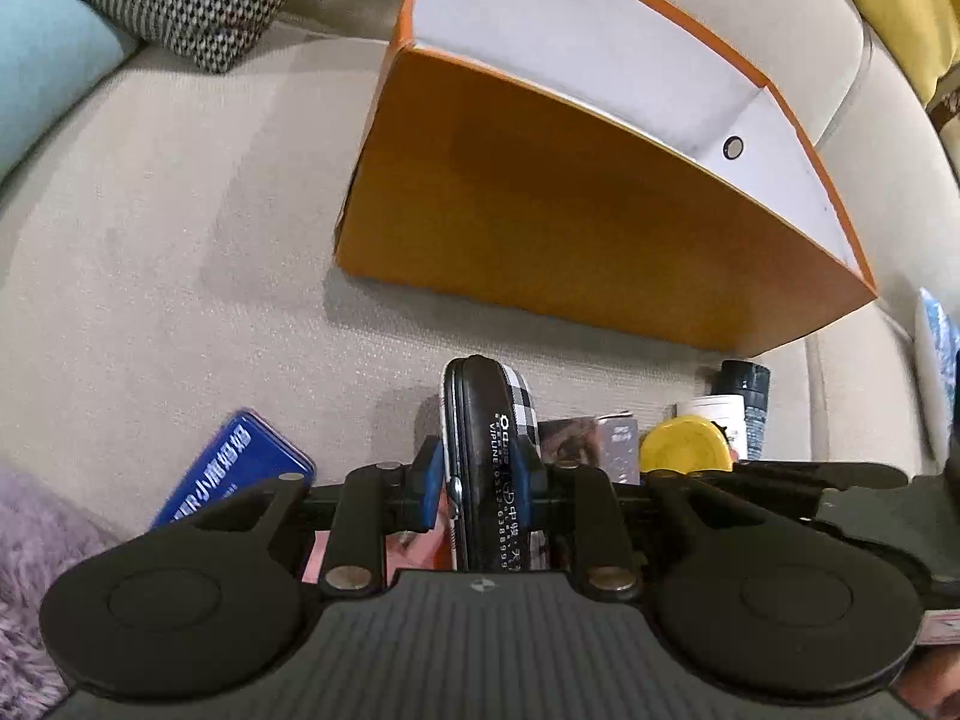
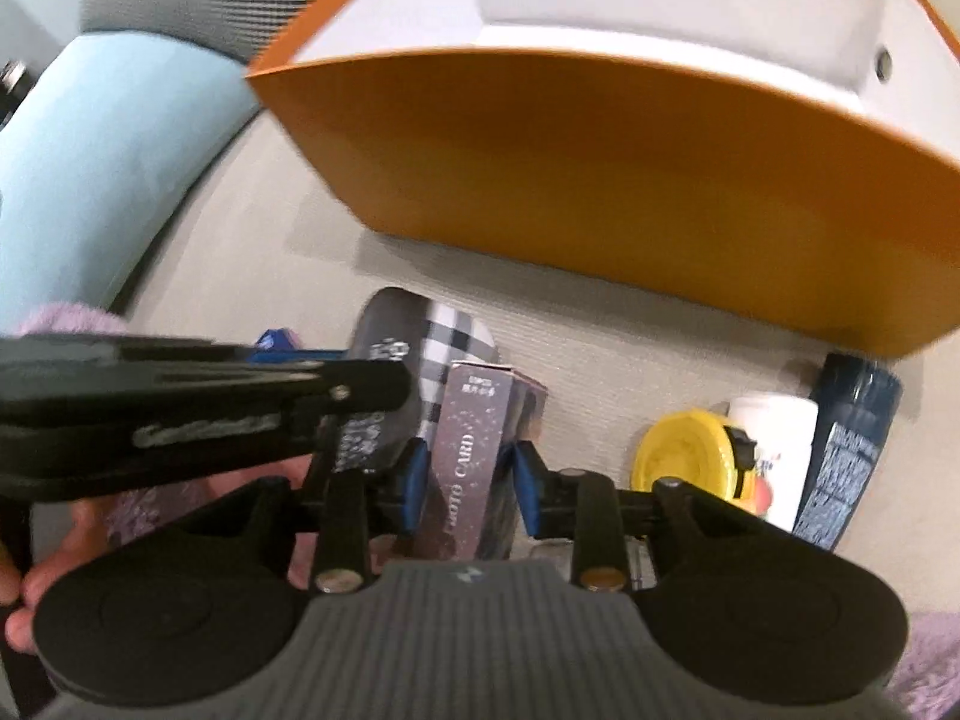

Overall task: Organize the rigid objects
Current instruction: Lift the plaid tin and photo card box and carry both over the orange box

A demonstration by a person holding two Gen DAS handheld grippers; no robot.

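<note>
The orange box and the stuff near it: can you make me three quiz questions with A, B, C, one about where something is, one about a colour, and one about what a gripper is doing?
1. Where is the orange box compared with the plaid case?
A. Beyond it on the sofa
B. Under it
C. Inside it

2. What colour is the round lid beside the white bottle?
A. Red
B. Yellow
C. Green

3. What is the left gripper doing?
A. Hanging wide open over bare cushion
B. Clamping the plaid case
C. Holding the blue tin

Answers:
1 A: the box sits farther back on the sofa, apart from the case.
2 B: the lid is bright yellow.
3 B: its jaws press on both sides of the case; the blue tin lies off to the side.
</note>
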